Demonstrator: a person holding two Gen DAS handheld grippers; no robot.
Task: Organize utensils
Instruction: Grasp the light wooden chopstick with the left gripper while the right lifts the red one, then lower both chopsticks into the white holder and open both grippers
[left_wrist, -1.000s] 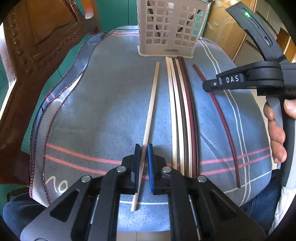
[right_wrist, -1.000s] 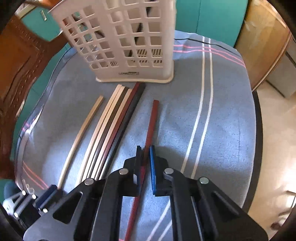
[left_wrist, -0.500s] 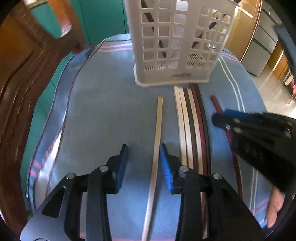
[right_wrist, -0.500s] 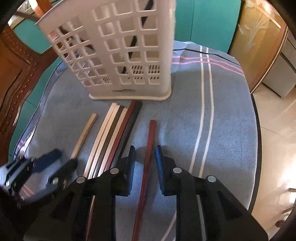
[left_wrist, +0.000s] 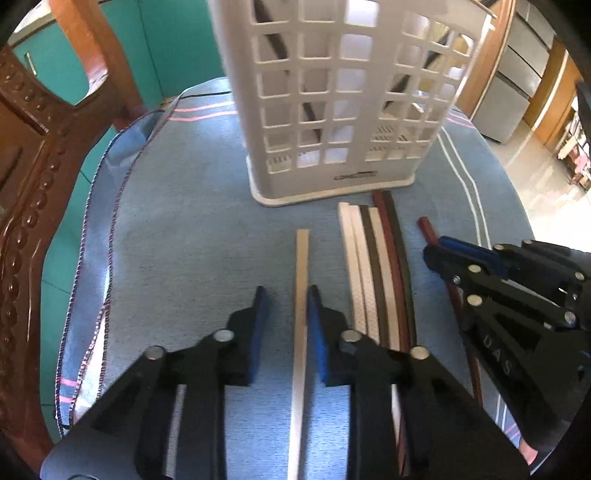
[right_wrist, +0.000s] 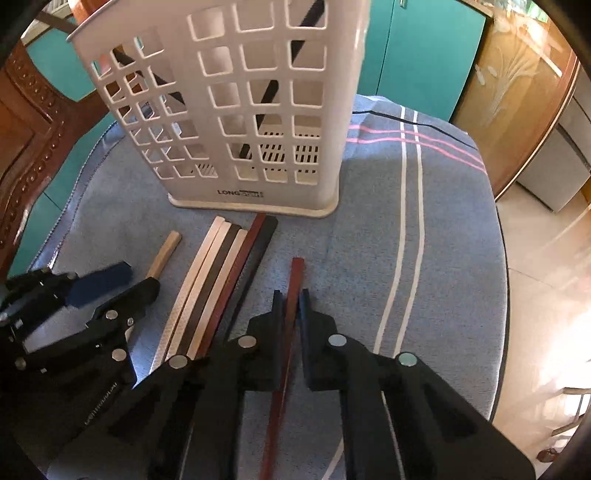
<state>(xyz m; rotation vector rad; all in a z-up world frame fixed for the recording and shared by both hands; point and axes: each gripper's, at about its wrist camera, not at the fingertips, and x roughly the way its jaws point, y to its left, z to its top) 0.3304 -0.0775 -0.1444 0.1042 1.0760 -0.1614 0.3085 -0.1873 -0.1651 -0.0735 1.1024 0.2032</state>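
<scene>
A white lattice utensil basket (left_wrist: 343, 99) stands on the blue cloth, seen too in the right wrist view (right_wrist: 236, 107), with a dark stick inside. My left gripper (left_wrist: 286, 308) is open, its jaws on either side of a pale wooden chopstick (left_wrist: 301, 288) lying flat. My right gripper (right_wrist: 289, 308) is nearly shut around a dark red chopstick (right_wrist: 293, 291), which lies on the cloth. Several more chopsticks (left_wrist: 373, 266), pale, brown and dark, lie bundled between the two; they also show in the right wrist view (right_wrist: 218, 280).
The blue striped cloth (left_wrist: 177, 229) covers a round table (right_wrist: 454, 221). A carved wooden chair (left_wrist: 33, 155) stands at the left. Tiled floor (right_wrist: 543, 295) lies past the right edge. Teal wall and cabinets stand behind.
Both grippers moved forward toward the basket and opened from shut. The left stays wide around the pale chopstick; the right has narrowed around the red one.
</scene>
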